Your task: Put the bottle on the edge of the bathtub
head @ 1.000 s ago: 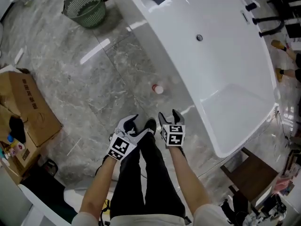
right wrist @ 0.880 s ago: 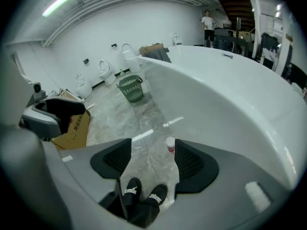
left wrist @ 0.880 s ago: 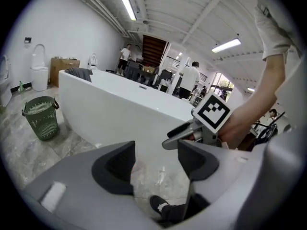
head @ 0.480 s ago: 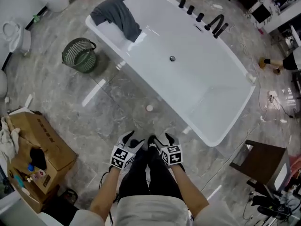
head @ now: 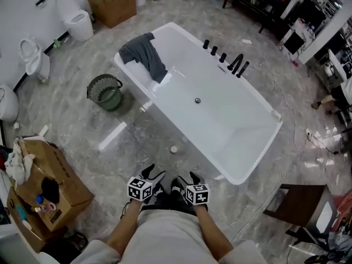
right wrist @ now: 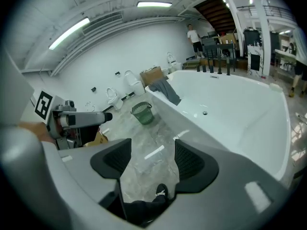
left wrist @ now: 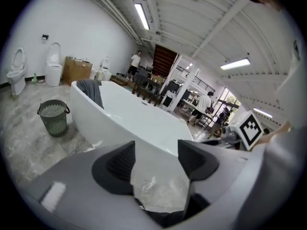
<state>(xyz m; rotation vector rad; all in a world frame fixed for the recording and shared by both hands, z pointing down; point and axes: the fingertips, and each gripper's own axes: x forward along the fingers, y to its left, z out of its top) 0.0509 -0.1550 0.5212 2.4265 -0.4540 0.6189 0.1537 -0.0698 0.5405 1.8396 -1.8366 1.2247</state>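
item: bottle (head: 174, 149) – small, pale, on the grey floor (head: 82, 125) near the bathtub (head: 231, 114), just off its near wall, well apart from both grippers. not on the edge; not held.
change: over the last second the head view has drawn back and up – the whole tub is now in frame where only part showed before, and the bottle reads smaller. it lies in the same spot by the tub wall.
meaning, as a judgement: no pickup begun; the reach down to the bottle is still ahead.
left gripper (head: 151, 172): released, jaws apart, only floor between them.
right gripper (head: 187, 179): released, jaws apart, floor and a shoe (right wrist: 162, 191) between them.
pose: both held low and close in front of the person's body, side by side, pointing forward toward the tub.
surrounds: grey cloth (head: 144, 56) draped over the tub's far end; green basket (head: 104, 92) beside it.
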